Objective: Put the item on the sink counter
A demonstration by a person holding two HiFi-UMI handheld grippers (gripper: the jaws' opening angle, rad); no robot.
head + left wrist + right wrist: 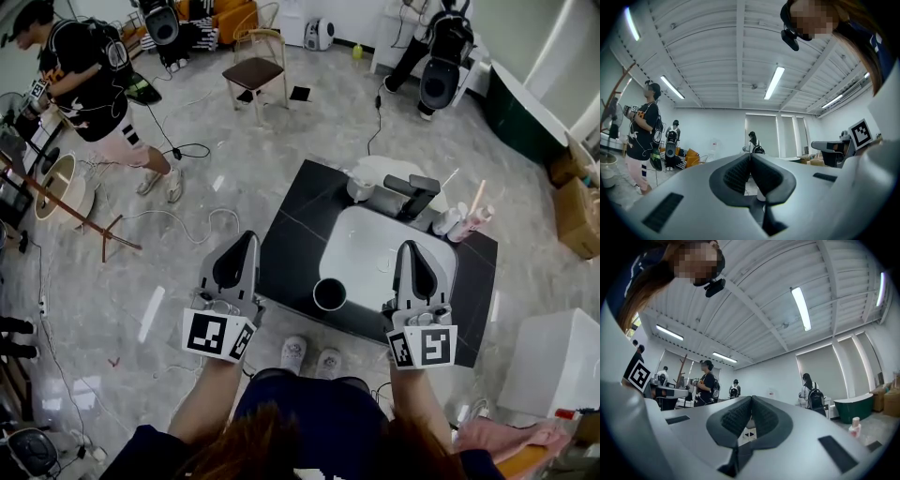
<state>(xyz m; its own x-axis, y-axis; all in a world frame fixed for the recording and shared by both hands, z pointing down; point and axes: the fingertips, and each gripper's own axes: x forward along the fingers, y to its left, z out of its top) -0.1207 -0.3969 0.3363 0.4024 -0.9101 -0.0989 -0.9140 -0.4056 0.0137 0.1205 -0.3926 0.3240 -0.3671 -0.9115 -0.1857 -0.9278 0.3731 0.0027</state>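
In the head view a black sink counter (291, 234) with a white basin (370, 248) stands in front of me. A dark round cup (329, 293) sits on its near edge. My left gripper (250, 238) is held over the floor at the counter's left edge, left of the cup. My right gripper (410, 247) hovers over the basin's right side. Both are shut with nothing between the jaws. In the left gripper view the left gripper (750, 156) points out across the room. So does the right gripper (751, 400) in the right gripper view.
A dark faucet (410, 194), a white cup (360, 187) and several tubes and bottles (464, 221) stand at the counter's back. A person (89, 80) stands at far left near a chair (255, 71). Cables cross the floor. A white box (553, 361) sits at right.
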